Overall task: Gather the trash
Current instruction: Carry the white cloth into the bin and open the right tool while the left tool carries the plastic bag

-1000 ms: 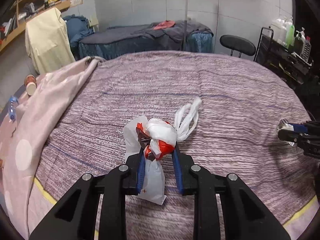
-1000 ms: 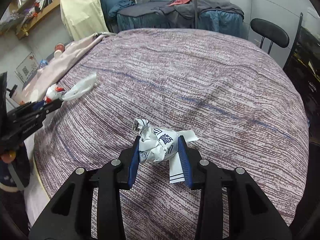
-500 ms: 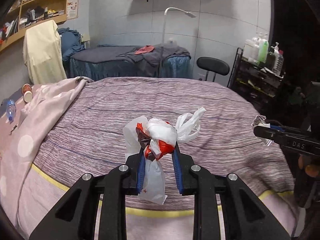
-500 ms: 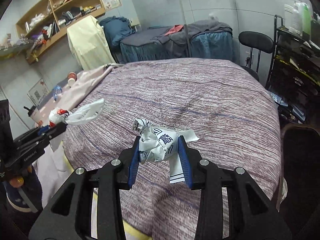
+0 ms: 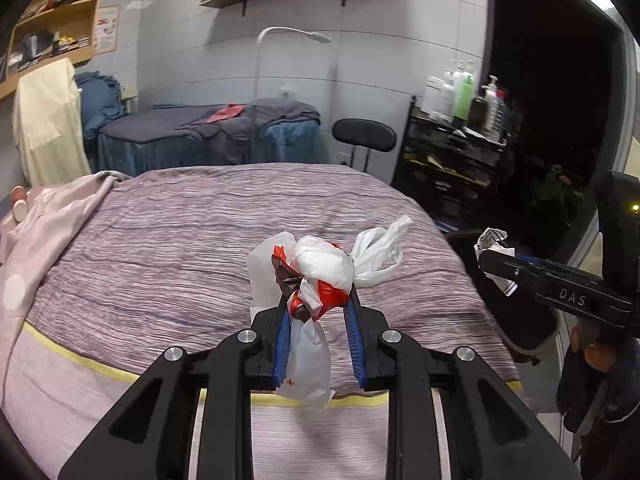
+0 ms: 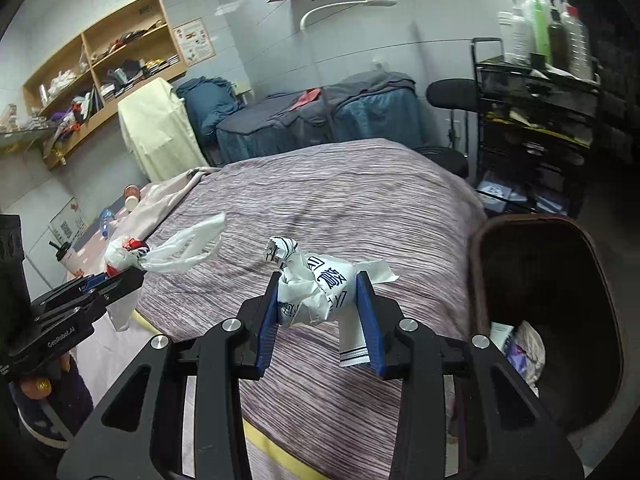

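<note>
White and red plastic, a knotted plastic bag (image 5: 316,276), is pinched between the blue pads of the left claw (image 5: 318,312); its crumpled bulk bulges above the fingertips, a loose white tail hangs down between the fingers, and its handles stick out to the right; the claw is narrow, clamped on the bag, and holds it in the air above the near edge of the bed (image 5: 200,240), which is covered in a purple striped bedspread with a yellow seam.

In the right wrist view the right claw (image 6: 318,300) grips a crumpled paper wrapper (image 6: 316,288), white with dark blue print; the wad fills the gap between the two blue pads, with a twisted tip rising above them and a flat strip hanging below the right pad; this claw stands somewhat wider than the left, closed on the paper.

Just right of the right claw and lower down stands a dark brown trash bin (image 6: 600,264) beside the bed, with some rubbish visible inside; the wrapper is close to its rim but not over its opening.
</note>
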Motion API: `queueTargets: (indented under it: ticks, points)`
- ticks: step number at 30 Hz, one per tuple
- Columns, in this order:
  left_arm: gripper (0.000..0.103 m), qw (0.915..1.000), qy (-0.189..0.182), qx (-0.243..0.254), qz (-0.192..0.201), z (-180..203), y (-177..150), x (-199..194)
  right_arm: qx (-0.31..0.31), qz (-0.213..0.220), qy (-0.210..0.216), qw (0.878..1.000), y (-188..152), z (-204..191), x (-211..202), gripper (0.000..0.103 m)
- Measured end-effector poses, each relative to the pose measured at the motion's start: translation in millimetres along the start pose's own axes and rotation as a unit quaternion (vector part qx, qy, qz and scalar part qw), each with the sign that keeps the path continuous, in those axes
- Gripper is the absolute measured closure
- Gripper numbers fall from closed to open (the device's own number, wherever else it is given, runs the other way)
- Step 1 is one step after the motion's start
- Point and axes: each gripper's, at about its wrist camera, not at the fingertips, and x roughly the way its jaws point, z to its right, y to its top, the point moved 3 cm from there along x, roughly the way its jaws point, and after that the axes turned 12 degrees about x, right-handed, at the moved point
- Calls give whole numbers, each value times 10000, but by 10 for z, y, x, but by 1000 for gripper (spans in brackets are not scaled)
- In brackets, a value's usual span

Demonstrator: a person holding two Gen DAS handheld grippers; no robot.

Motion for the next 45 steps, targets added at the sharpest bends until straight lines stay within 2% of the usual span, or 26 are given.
queueTargets:
  ticks: [10,21,30,43,45]
  points:
    - [79,9988,-439,212,33,620,132,124,443,275,-390,9979,-37,688,-356,65]
    - [79,9963,-763,386,-84,1027,221,332,868,433,-733,9926,-16,1271,-504,65]
    - [79,9944,-929,491,-107,1225,318,441,1042,357,-995,9889,34,1563,-372,65]
    - [79,9916,-1146,579,-184,1417,357,561,1201,50,-1451,9821,60,1898,69,64]
    - [79,9914,-1156,590,-195,1429,358,577,1230,14,-1492,9811,53,1939,120,61]
